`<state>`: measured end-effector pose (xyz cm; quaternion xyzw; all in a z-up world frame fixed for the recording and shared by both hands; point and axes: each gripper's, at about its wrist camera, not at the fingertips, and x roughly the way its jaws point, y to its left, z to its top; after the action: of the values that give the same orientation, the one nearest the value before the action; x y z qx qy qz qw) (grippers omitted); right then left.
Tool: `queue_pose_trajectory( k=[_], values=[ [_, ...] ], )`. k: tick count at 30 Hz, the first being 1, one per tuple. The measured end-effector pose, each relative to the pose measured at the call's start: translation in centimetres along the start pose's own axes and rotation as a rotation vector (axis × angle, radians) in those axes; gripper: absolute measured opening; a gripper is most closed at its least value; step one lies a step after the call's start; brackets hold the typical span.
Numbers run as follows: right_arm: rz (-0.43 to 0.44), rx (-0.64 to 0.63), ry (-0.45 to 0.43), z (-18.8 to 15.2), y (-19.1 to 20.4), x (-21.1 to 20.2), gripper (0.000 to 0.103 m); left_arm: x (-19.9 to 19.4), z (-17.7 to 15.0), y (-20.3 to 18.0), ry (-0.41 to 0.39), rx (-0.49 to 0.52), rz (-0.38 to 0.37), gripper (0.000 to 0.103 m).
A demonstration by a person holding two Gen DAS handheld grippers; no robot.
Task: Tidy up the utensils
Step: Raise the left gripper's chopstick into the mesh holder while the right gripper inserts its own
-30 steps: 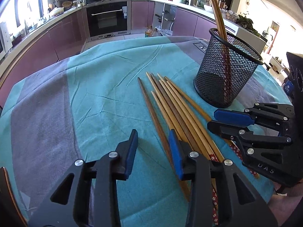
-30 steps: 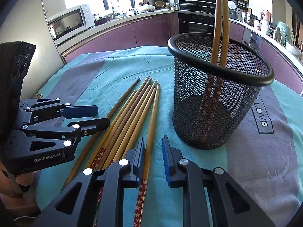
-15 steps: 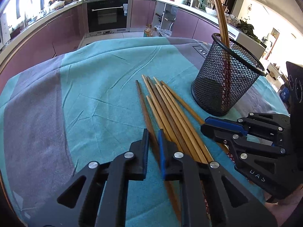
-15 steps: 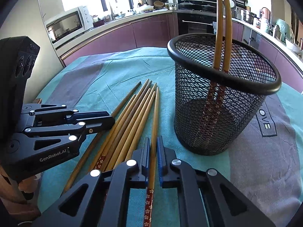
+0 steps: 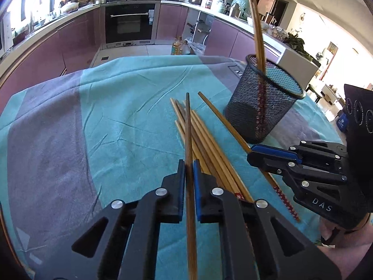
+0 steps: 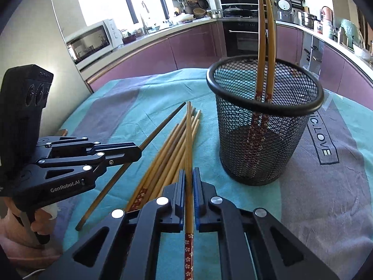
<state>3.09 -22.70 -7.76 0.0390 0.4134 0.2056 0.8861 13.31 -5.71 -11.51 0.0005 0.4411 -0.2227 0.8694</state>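
My left gripper [image 5: 188,165] is shut on a dark brown chopstick [image 5: 188,128], whose tip is raised over the pile. My right gripper [image 6: 188,175] is shut on a pale bamboo chopstick [image 6: 188,140] with a red flowered end. Several more chopsticks [image 6: 167,149] lie side by side on the cloth between the grippers. The black mesh holder [image 6: 263,140] stands upright just right of the pile, with two chopsticks [image 6: 265,46] leaning inside it. In the left wrist view the right gripper [image 5: 250,155] sits beside the holder [image 5: 256,116]. The right wrist view shows the left gripper [image 6: 139,150] to the left.
A teal and grey cloth [image 5: 116,116] covers the round table. Kitchen counters, an oven [image 5: 130,23] and a microwave [image 6: 91,39] ring the room behind. A person's hand [image 6: 23,228] grips the left tool's handle at the near table edge.
Both grippers' jaws have closed, each on one chopstick. Each held chopstick has come up off the cloth, and the right one has swung away from the pile.
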Motion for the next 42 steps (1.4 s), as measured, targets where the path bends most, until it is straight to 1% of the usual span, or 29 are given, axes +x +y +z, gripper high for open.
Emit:
queue_pose_trajectory(
  k=[1, 7, 12, 18, 25, 29, 39, 42],
  values=[
    [0.010, -0.003, -0.014, 0.0, 0.0, -0.6, 0.006, -0.7, -0.2, 0.4, -0.010, 0.004, -0.010, 0.008],
    [0.070, -0.003, -0.092, 0.8, 0.0, -3.8, 0.006, -4.6, 0.7, -0.6, -0.085, 0.040, -0.089, 0.008],
    [0.085, 0.003, -0.146, 1.3, -0.3, -5.8, 0.006, -7.5, 1.5, -1.4, -0.140, 0.054, -0.153, 0.008],
    [0.106, 0.019, -0.207, 2.2, -0.7, -7.9, 0.006, -10.6, 2.2, -2.2, -0.207, 0.064, -0.212, 0.008],
    [0.097, 0.004, -0.284, 3.7, -1.2, -10.4, 0.006, -12.8, 3.8, -3.3, -0.290, 0.067, -0.260, 0.008],
    [0.081, -0.007, -0.322, 4.8, -1.6, -11.8, 0.006, -13.5, 5.7, -4.0, -0.330, 0.064, -0.274, 0.008],
    [0.031, -0.028, -0.412, 7.6, -3.2, -14.2, 0.006, -15.2, 10.3, -5.9, -0.419, 0.074, -0.278, 0.008],
    [0.006, -0.038, -0.438, 8.5, -3.4, -14.6, 0.006, -15.5, 11.2, -6.5, -0.451, 0.080, -0.262, 0.008]
  ],
)
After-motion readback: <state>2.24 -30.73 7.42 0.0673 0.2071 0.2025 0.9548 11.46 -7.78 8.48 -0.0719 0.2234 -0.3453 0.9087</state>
